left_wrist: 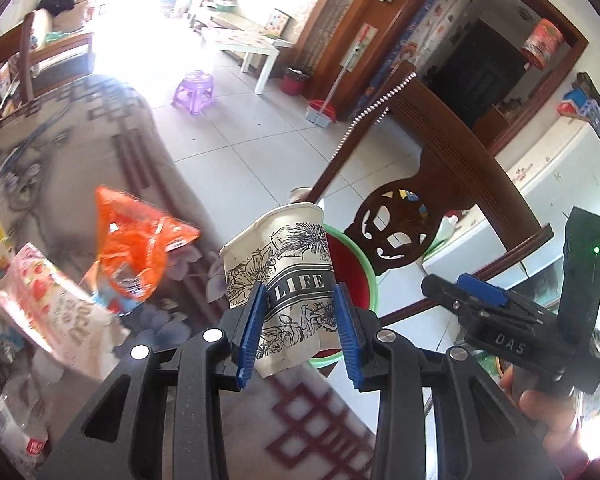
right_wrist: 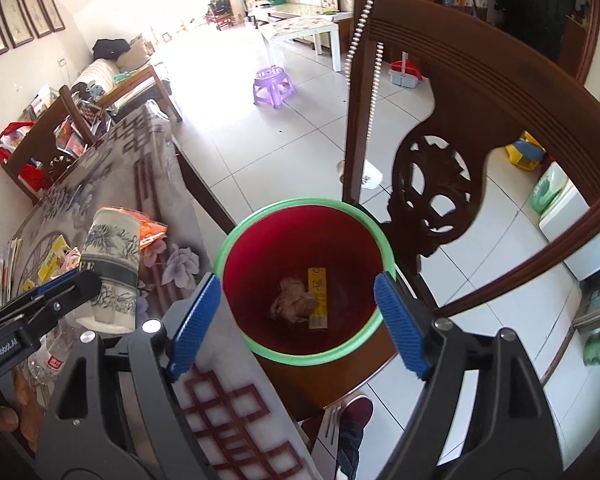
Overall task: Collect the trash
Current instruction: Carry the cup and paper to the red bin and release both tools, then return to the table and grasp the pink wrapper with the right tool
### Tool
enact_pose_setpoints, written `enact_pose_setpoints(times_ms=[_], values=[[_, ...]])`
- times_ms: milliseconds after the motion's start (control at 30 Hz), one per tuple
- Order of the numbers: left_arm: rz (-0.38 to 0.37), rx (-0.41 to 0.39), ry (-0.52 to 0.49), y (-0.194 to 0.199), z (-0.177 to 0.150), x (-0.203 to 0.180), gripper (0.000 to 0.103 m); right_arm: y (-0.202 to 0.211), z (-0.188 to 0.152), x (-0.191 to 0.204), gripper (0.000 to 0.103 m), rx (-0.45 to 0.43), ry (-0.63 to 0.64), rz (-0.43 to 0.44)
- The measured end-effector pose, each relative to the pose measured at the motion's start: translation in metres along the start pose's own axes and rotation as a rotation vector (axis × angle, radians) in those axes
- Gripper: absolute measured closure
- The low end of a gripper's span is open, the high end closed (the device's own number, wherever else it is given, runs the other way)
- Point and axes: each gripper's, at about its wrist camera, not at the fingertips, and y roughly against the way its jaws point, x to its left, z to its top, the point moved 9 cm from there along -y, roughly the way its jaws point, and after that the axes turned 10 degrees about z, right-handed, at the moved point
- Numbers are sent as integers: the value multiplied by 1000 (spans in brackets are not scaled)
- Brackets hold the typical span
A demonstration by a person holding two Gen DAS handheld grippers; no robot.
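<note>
Your left gripper (left_wrist: pixel 300 312) is clamped on the paper cup (left_wrist: pixel 288 276), both blue pads pressing its printed sides, above the table edge beside the red bin (right_wrist: pixel 304 280). Your right gripper (right_wrist: pixel 296 320) stands wide with nothing between its pads, over the bin holding a crumpled wad (right_wrist: pixel 294 302) and yellow wrapper (right_wrist: pixel 317 296). The cup hides most of the bin in the left view; the table trash is blurred.

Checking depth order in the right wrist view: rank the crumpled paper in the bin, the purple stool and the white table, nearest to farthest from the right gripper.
1. Crumpled paper, in the bin below.
2. Purple stool, mid-floor.
3. White table, beyond the stool.
</note>
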Motion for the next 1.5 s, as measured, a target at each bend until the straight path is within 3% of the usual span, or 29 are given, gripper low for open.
enact_pose_setpoints(times_ms=[333, 400, 600, 800, 1067, 1500], values=[[-45, 26, -116, -36, 13, -49, 69, 8, -32, -44, 25, 32, -120, -50], [-21, 11, -122, -38, 19, -53, 45, 11, -33, -48, 25, 25, -132, -53], [-18, -44, -77, -11, 28, -45, 41, 17, -34, -46, 25, 12, -131, -44], [43, -102, 5, 41, 7, -1, 37, 11, -35, -21, 25, 38, -75, -16], [144, -137, 175, 102, -33, 86, 36, 0, -38, 61, 25, 66, 74, 72], [301, -146, 369, 165, -111, 222, 35, -14, -99, 186, 25, 146, 242, 189]])
